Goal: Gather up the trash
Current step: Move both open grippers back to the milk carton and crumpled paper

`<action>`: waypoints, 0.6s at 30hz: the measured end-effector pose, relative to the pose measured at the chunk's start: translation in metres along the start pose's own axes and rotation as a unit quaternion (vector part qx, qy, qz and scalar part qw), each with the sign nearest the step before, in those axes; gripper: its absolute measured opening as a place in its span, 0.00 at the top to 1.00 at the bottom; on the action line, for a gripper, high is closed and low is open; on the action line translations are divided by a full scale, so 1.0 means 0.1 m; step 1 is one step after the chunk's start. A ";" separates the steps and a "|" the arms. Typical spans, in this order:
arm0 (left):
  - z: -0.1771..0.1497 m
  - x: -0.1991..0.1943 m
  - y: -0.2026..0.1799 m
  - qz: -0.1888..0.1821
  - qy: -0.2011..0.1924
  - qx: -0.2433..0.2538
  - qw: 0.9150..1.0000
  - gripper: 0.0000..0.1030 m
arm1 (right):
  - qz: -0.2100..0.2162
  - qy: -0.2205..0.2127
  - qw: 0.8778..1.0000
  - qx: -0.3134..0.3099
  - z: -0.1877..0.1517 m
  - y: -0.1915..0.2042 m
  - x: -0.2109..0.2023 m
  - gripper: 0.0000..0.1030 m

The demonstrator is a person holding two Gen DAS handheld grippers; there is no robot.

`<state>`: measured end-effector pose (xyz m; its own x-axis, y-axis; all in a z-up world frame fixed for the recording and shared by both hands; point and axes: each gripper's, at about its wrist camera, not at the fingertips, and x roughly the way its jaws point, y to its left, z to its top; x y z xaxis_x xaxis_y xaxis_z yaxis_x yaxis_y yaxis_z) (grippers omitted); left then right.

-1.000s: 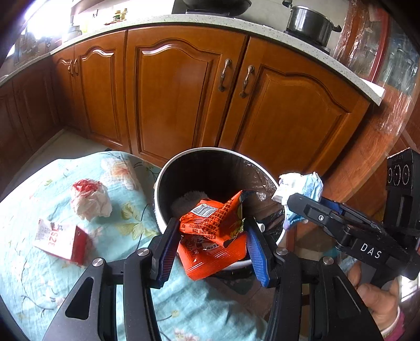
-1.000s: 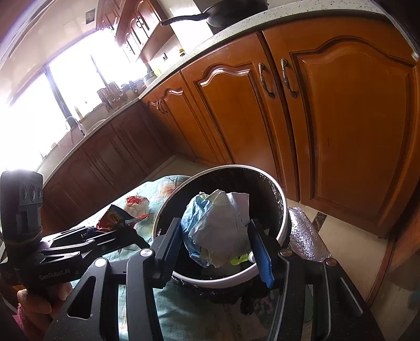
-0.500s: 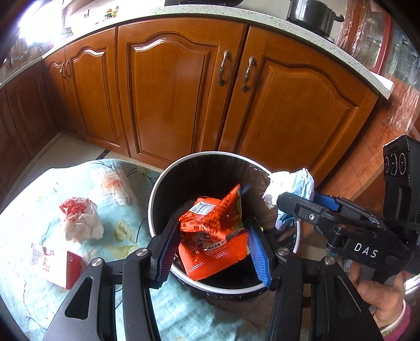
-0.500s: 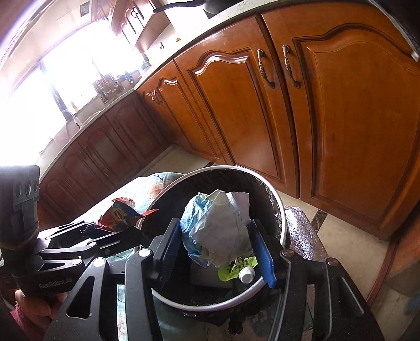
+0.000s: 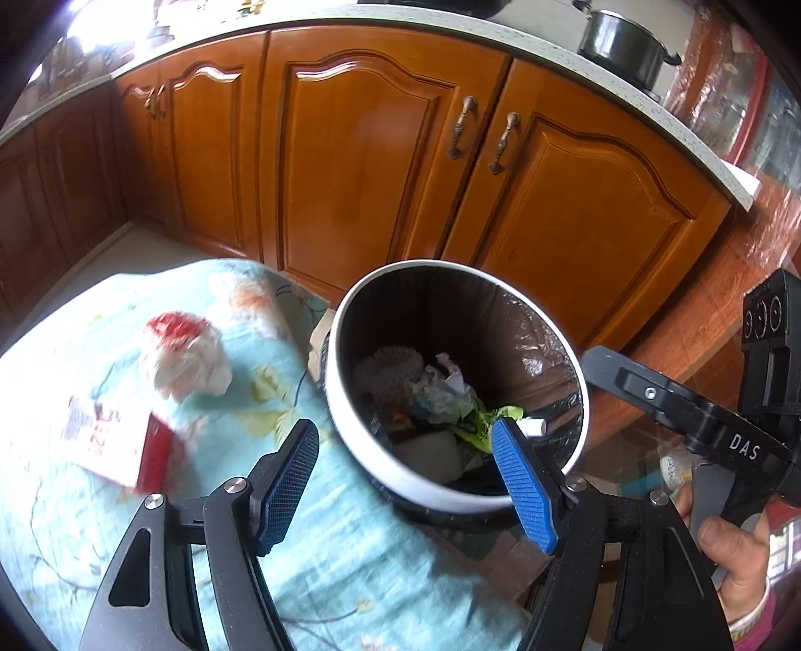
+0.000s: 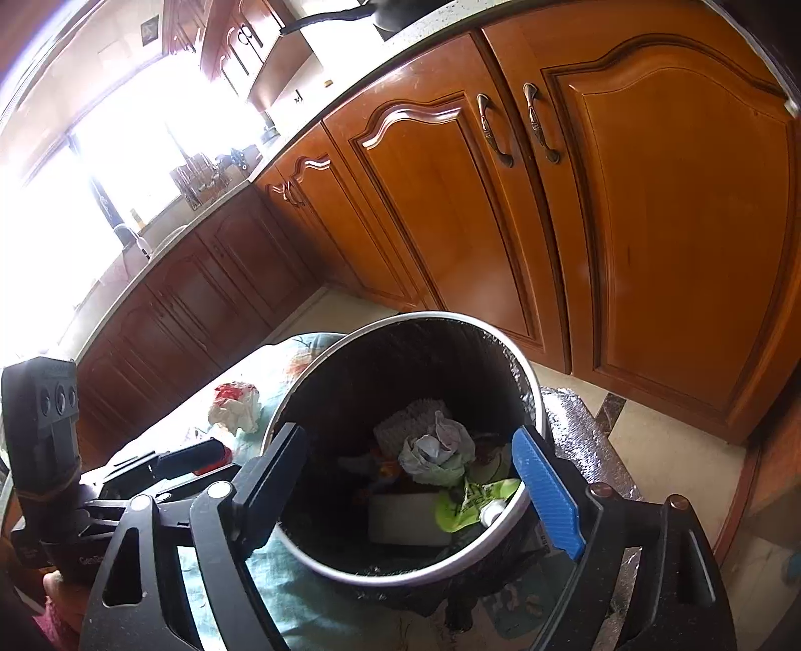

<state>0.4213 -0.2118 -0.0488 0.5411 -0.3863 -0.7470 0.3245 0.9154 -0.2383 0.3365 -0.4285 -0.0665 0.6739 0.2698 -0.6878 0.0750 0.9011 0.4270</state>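
Left gripper (image 5: pixel 403 483): jaws spread, nothing between them; they have just been opening. It angles down over the near rim of the trash bin (image 5: pixel 350 435).
Right gripper (image 6: pixel 415 496): jaws wide apart and empty, also just opened, tilted down over the bin's mouth.
Right hand (image 5: pixel 728 561): wrapped round its gripper's handle, pink sleeve at the wrist.
Bin contents: crumpled pale bag (image 6: pixel 435 453) on top, beside a green wrapper (image 6: pixel 468 506); an orange scrap shows beneath.
Still out: red-and-white wad (image 5: pixel 182 358) and red-and-white box (image 5: pixel 120 443) on the floral cloth (image 5: pixel 350 566), left of the bin.
Room: wooden cabinets (image 5: pixel 350 165) under a speckled counter; pot (image 5: pixel 621 47) on top.
Change: a second ago the left gripper held an orange packet and the right the pale bag; both are now released.
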 end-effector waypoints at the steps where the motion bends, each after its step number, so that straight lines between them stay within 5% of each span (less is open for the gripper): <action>1: -0.04 -0.04 0.04 -0.001 -0.002 -0.008 1.000 0.31 | 0.001 -0.002 1.000 0.002 -0.02 0.02 -0.02 0.13; 18: -0.77 -0.72 0.79 0.023 -0.021 -0.124 0.992 0.31 | 0.028 0.009 0.999 -0.025 -0.55 0.62 -0.11 0.10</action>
<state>0.3487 -0.1031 -0.0618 0.5846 -0.3426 -0.7354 0.1006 0.9301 -0.3533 0.2936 -0.3567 -0.0646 0.6634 0.3255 -0.6737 0.0012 0.8999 0.4360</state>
